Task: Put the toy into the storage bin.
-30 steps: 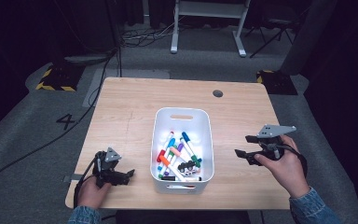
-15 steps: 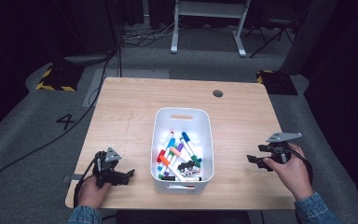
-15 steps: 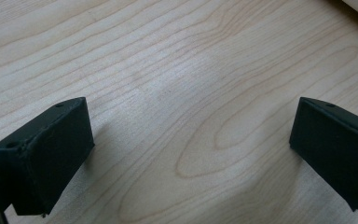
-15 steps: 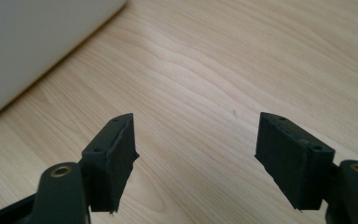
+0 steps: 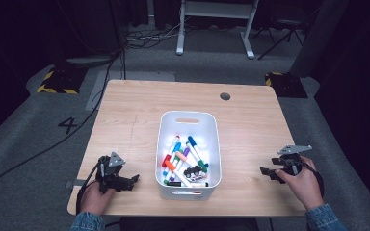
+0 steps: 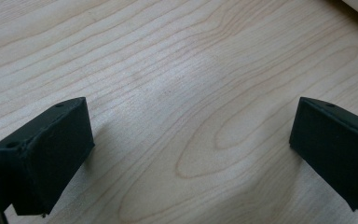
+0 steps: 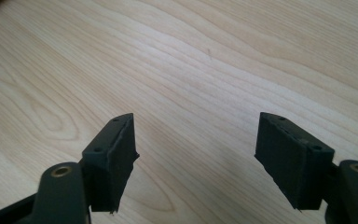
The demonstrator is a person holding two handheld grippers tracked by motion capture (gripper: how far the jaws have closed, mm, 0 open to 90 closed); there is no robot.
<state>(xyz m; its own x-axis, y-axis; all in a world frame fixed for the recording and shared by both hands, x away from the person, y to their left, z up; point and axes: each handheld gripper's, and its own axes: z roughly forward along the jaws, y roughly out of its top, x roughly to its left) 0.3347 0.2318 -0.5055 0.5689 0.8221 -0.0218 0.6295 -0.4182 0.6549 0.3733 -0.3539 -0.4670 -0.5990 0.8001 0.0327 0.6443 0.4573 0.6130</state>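
Lower and nearer the surface's (image 5: 139, 110) right edge than a second ago, the right tool (image 5: 269, 172) rests wide open and empty. White bin (image 5: 165, 127) of markers (image 5: 183, 159) sits centre, bare wood on both sides. Left tool (image 5: 134, 180), open, empty, unmoved near the front-left corner.

Your table (image 5: 139, 115) is brightly lit from above, surroundings at the frame edges dark; close-ups look soft, with faint shadows.

Matt pale wood table (image 5: 250, 120), glossy white plastic bin (image 5: 212, 144), matt black jaws
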